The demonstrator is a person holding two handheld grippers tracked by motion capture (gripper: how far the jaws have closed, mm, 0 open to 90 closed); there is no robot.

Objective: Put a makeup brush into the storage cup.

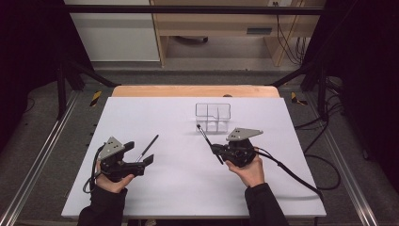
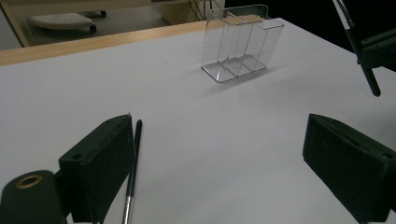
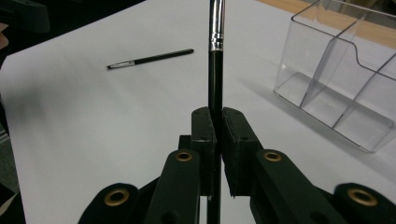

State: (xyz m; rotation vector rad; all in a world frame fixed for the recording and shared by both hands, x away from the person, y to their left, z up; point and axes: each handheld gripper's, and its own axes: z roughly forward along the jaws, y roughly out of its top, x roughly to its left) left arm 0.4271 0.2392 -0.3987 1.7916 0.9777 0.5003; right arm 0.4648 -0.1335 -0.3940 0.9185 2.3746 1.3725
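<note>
Right gripper (image 1: 219, 149) has its jaws clamped on the black handle of a thin brush (image 1: 207, 141), which it holds clear of the white table (image 1: 179, 188) just short of the clear organizer (image 1: 213, 116). Its own view shows the grip closely: the held brush (image 3: 215, 70) rises straight up between the pads (image 3: 204, 135), silver ferrule above them, with the organizer (image 3: 341, 79) and its dividers near on one side. The step in hand looks like carrying this brush to the organizer — the next move would call for tipping it upright over one compartment and lowering it between the thin walls before letting go.

Left gripper (image 1: 141, 162) rests low with its jaws wide apart, holding nothing. A second brush (image 1: 147, 148) lies flat on the table just beyond it. The left gripper view shows what the high view leaves vague — that second brush (image 2: 132, 172) runs right alongside one jaw, apparently touching or nearly so, and the organizer (image 2: 240, 42) stands empty. The right gripper view shows the same second brush (image 3: 149, 59) lying well apart.
</note>
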